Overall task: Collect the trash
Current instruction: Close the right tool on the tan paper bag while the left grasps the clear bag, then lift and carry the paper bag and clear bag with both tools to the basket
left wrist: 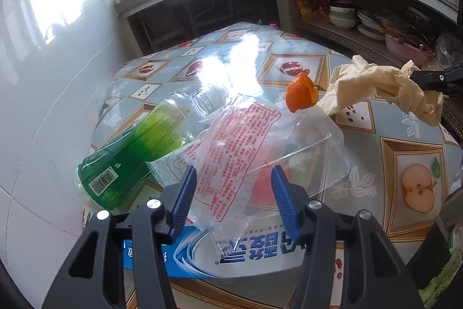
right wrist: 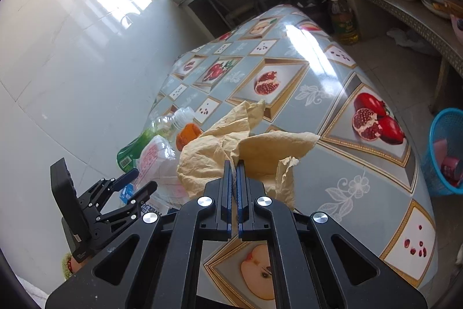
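My left gripper [left wrist: 233, 178] is open, its blue fingers on either side of a clear plastic bag with red print [left wrist: 246, 146], just above it. Beside the bag lie a green plastic bottle [left wrist: 136, 152] on its side, a blue toothpaste box [left wrist: 231, 254] and an orange peel [left wrist: 301, 93]. My right gripper [right wrist: 235, 164] is shut on a crumpled beige paper tissue [right wrist: 246, 144], lifted off the table; it also shows in the left wrist view [left wrist: 385, 83]. The bottle [right wrist: 147, 138], bag [right wrist: 156, 158] and peel [right wrist: 188, 135] show left of it.
The table has a fruit-patterned cloth [right wrist: 332, 83] against a white tiled wall [left wrist: 43, 77]. A blue basket [right wrist: 445, 155] with some trash stands on the floor to the right. Shelves with bowls [left wrist: 344, 16] and an oil bottle [right wrist: 344, 19] lie beyond.
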A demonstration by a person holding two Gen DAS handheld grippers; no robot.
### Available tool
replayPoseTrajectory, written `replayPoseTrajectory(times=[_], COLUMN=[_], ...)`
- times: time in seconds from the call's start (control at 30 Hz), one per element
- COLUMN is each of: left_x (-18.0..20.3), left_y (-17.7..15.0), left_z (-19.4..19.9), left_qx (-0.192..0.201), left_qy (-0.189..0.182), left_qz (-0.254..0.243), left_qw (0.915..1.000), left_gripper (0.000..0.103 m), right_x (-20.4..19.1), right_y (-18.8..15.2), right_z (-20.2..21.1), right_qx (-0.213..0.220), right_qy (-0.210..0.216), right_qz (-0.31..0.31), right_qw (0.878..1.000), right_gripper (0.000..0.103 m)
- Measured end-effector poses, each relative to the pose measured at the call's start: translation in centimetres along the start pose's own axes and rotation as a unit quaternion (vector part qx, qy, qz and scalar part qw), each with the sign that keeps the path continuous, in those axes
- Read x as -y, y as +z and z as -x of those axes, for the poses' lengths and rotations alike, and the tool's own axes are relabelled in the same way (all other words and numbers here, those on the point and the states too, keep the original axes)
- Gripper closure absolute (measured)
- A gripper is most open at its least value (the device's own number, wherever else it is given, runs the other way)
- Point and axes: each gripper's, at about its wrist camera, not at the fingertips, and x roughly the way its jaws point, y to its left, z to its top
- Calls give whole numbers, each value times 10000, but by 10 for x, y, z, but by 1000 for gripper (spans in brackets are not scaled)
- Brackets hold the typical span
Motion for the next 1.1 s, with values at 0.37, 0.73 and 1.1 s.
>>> replayPoseTrajectory(times=[0.37,0.73,1.1], left_x=[-3,-13,-37], left_y=[-2,-2,0], left_z=[8,32,73], left_qx=[49,500,1136], left_qy=[-43,-64,-125], left_qz=[95,413,886], left_qw=[9999,9979,9895], left_gripper=[91,101,102], right_x=[3,6,5], right_y=[-1,-3,-2], right_z=[11,15,16], right_qx=[114,157,187], right_qy=[-50,-56,-60], right_qz=[65,21,27], right_qw=[9999,9999,9998], right_gripper=[101,101,101])
